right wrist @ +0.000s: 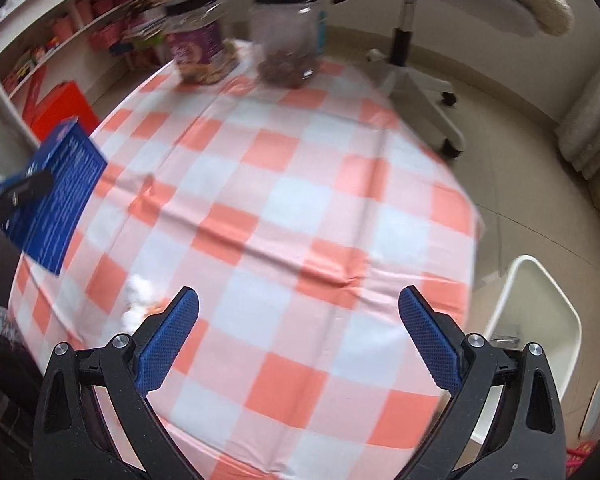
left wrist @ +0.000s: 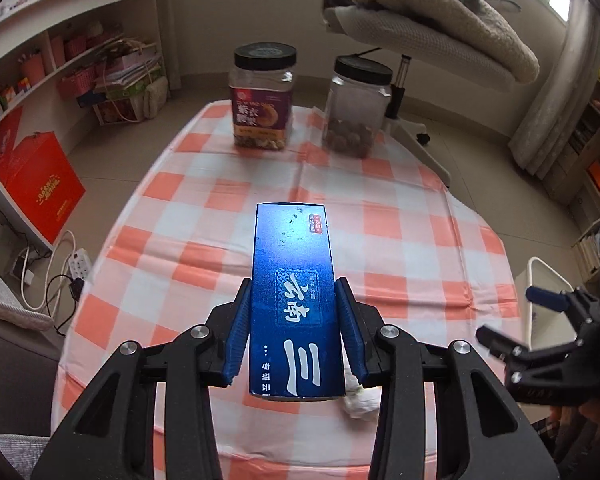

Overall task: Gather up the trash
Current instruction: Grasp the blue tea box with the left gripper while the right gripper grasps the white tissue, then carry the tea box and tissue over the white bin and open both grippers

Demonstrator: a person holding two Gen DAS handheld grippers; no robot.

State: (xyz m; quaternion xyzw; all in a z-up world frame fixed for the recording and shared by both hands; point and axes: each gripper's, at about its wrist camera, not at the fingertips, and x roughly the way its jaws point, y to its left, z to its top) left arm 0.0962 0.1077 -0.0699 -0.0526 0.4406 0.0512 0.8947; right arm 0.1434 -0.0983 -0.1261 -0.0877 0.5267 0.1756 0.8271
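Observation:
My left gripper is shut on a long blue carton with white lettering, its pads pressing both long sides, and holds it above the checked tablecloth. In the right wrist view the same carton hangs at the left edge. A crumpled white tissue lies on the cloth just under the carton's near end. My right gripper is open and holds nothing, hovering over the near part of the table. The tissue lies just left of its left finger. The right gripper also shows at the left wrist view's right edge.
Two black-lidded clear jars stand at the table's far end, one purple-labelled, the other holding brown nuts. A white bin stands on the floor right of the table. An office chair is behind it, and shelves line the left wall.

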